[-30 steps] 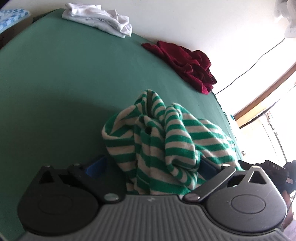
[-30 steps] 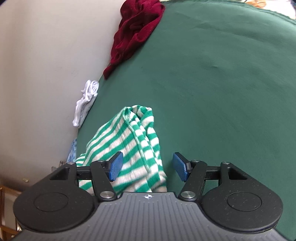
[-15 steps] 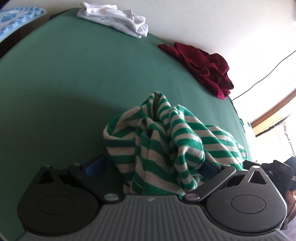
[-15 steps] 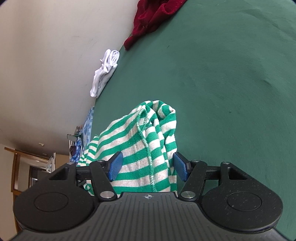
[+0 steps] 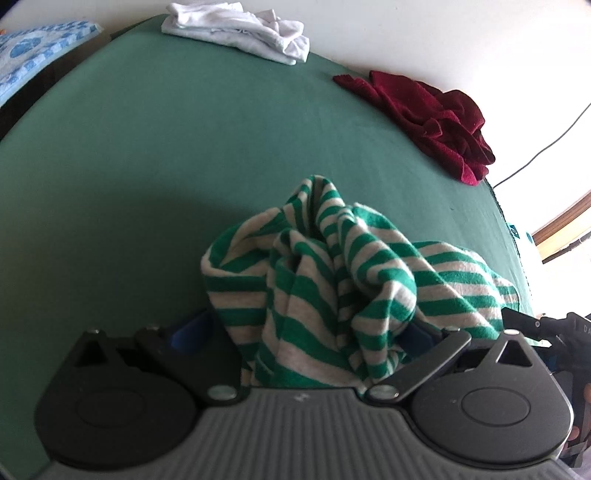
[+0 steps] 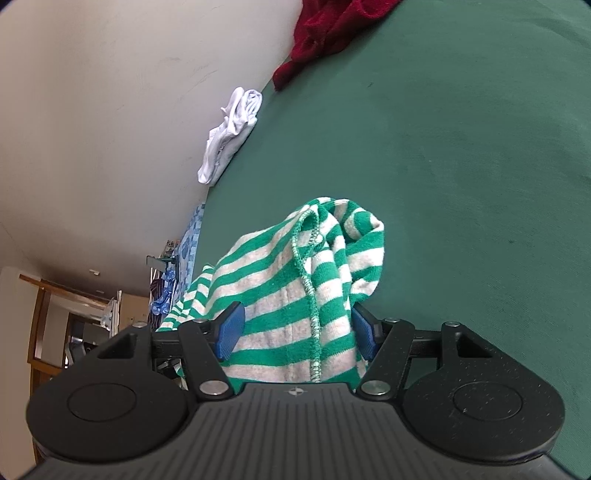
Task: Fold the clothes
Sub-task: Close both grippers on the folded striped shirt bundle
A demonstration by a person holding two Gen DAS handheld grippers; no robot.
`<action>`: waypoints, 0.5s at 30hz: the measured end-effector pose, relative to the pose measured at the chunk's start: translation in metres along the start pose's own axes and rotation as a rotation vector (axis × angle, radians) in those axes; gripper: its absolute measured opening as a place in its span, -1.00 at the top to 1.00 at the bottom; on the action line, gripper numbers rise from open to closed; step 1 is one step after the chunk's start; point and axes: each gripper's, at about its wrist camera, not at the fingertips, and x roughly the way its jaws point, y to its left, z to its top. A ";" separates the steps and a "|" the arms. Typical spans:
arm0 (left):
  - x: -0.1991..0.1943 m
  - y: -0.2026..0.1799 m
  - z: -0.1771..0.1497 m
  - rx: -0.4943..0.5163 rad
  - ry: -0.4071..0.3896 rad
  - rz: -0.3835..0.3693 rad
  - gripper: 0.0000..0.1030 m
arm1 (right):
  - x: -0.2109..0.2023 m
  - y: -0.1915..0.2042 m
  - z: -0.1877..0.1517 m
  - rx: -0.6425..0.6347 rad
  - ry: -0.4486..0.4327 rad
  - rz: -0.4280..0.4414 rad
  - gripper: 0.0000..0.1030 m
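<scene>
A green-and-white striped garment (image 5: pixel 332 288) lies bunched in a mound on the green surface (image 5: pixel 147 166). My left gripper (image 5: pixel 303 332) stands wide open around the near part of the mound. The cloth sits between its jaws and drapes over the right finger, while the left blue pad shows beside the fabric. In the right wrist view the same striped garment (image 6: pixel 295 295), with a stitched seam down its middle, fills the gap of my right gripper (image 6: pixel 297 328). Its blue pads flank the cloth at an unchanged width, open.
A crumpled white garment (image 5: pixel 240 29) and a dark red garment (image 5: pixel 436 114) lie along the far edge by the wall. A blue patterned cloth (image 5: pixel 33 59) is at the far left. Furniture stands beyond the surface's end (image 6: pixel 74 325).
My right gripper has moved in over the striped garment, which now fills its gap, and its view has rolled. The left view has tipped slightly; the garment stays between its jaws.
</scene>
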 end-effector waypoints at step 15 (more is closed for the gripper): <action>0.002 0.000 0.001 0.055 0.007 -0.035 -0.99 | 0.002 0.006 -0.007 -0.028 -0.037 -0.011 -0.23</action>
